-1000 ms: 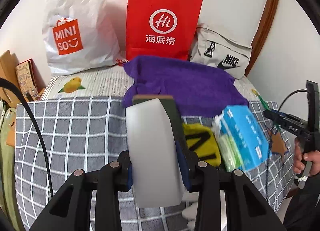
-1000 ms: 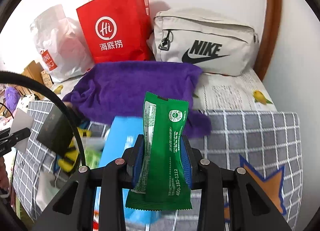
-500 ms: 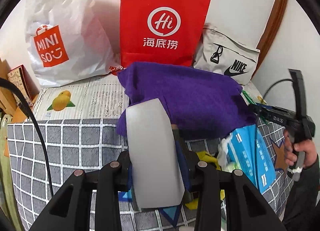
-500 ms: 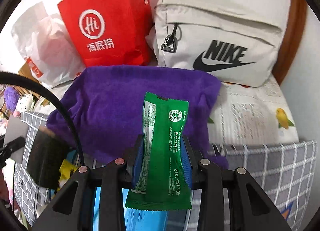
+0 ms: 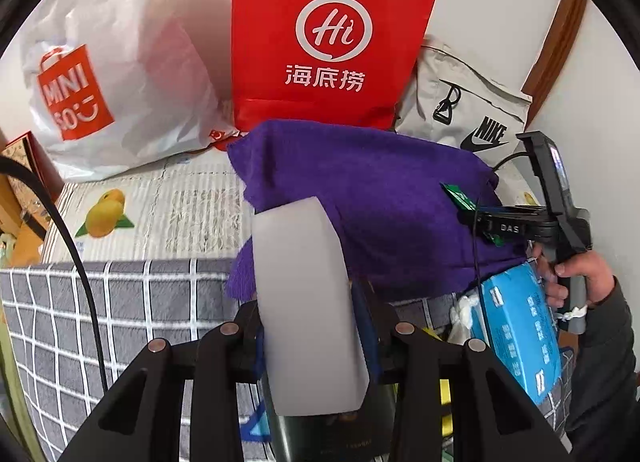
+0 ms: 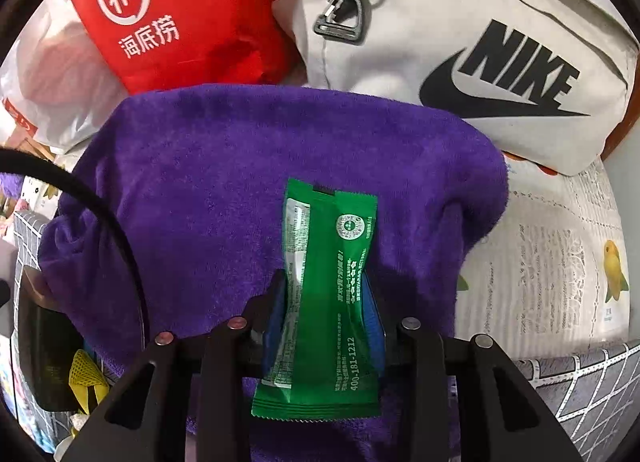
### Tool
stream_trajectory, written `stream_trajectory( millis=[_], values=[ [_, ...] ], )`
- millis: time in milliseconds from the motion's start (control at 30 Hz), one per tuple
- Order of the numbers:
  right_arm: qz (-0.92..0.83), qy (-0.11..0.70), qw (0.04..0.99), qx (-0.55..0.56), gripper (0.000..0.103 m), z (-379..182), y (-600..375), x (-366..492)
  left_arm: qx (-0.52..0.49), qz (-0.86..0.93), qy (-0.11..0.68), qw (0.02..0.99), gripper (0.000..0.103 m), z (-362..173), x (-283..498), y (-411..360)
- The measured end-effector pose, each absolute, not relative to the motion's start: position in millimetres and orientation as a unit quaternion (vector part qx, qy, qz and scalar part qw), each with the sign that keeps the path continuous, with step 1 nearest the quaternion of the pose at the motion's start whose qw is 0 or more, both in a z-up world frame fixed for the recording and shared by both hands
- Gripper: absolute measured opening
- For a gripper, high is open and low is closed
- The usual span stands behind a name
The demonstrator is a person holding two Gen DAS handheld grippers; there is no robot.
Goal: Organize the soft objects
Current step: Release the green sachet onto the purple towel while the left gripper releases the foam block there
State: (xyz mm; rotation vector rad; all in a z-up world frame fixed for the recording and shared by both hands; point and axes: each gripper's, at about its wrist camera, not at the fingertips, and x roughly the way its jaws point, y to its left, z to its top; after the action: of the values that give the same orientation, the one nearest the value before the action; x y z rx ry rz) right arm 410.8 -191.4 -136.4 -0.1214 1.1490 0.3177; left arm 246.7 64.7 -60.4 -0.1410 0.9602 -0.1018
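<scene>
Left gripper (image 5: 316, 336): fingers closed on a pale grey-white foam block (image 5: 306, 302), gripped low so most of it stands up ahead of the fingers; likely carried toward the purple towel.
Right gripper (image 6: 326, 312): fingers closed around the waist of a green sachet (image 6: 326, 294), top end reaching out past the fingertips, bottom end hanging back behind them; mid-body grip probably keeps the limp pack from folding.
Purple towel (image 6: 248, 189): straight ahead of and beneath the right fingers, spread on the bed (image 5: 152, 205); ahead and slightly right of the left fingers. Seemingly the gathering spot for the soft things.
Beyond the fingertips: red paper bag (image 5: 328, 37) upright against the wall, white Miniso bag (image 5: 100, 73) to its left, grey Nike pouch (image 6: 480, 41) to its right.
Right of the left fingers: blue tissue pack (image 5: 520, 330), with the person's hand (image 5: 576, 282) on the other handle above it.
Left of the right fingers: dark box (image 6: 48, 362) and a yellow item (image 6: 86, 378), partly hidden.
In the way: nothing on the towel's middle; black cable (image 6: 100, 213) arcs across its left edge.
</scene>
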Motion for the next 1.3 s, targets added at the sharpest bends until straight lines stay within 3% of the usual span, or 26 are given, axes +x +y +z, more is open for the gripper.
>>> stream_trajectory(
  millis=[67, 200, 633, 1133, 1200, 1267, 1300],
  values=[
    [0.159, 0.537, 0.826, -0.059, 0.041, -138, -192, 411, -0.064, -0.049, 0.463, 0.883, 0.035, -62, 254, 65],
    [0.176, 0.531, 0.827, -0.059, 0.064, -138, -192, 405, -0.074, -0.060, 0.463, 0.881, 0.035, -61, 268, 64],
    [0.169, 0.460, 0.871, -0.041, 0.065, -70, -226, 330, -0.056, -0.079, 0.478, 0.873, 0.035, -74, 328, 39],
    [0.177, 0.460, 0.870, 0.005, 0.065, -74, -247, 251, -0.029, -0.061, 0.528, 0.846, 0.035, -113, 377, 34],
    [0.174, 0.464, 0.869, 0.009, 0.065, -76, -247, 248, -0.025, -0.061, 0.535, 0.842, 0.039, -116, 381, 33],
    [0.177, 0.467, 0.866, 0.011, 0.065, -79, -247, 244, -0.010, -0.061, 0.536, 0.842, 0.055, -115, 381, 30],
    [0.176, 0.468, 0.866, 0.012, 0.065, -80, -247, 242, -0.001, -0.060, 0.538, 0.841, 0.057, -115, 381, 29]
  ],
)
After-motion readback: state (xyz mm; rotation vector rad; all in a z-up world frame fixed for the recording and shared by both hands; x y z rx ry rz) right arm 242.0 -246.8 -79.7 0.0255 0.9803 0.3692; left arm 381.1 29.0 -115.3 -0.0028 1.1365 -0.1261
